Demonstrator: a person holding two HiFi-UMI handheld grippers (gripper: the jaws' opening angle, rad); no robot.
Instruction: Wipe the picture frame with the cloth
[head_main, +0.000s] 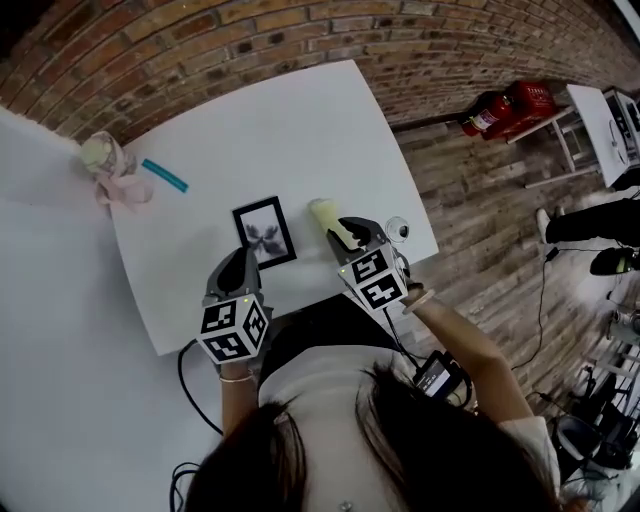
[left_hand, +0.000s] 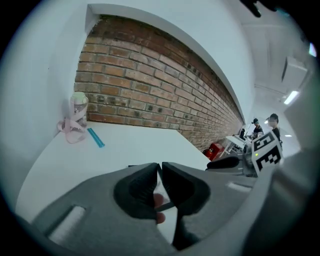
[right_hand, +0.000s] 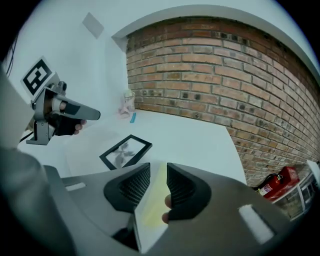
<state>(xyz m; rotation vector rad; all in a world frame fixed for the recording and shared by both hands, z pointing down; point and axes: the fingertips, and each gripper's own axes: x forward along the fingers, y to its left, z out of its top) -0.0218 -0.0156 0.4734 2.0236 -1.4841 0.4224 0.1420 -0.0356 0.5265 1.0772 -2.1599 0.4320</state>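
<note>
Head view: above the near edge, steeply down on the surface. Gripper views: low, close, facing the far brick wall. Head and right gripper views share the frame.

No word, number or brand is legible in any view. The only signs you see are black-and-white square code patterns: on the left marker cube, carried by your left gripper, and on the right marker cube, carried by your right gripper. The label on the red fire extinguisher is too small to read.
</note>
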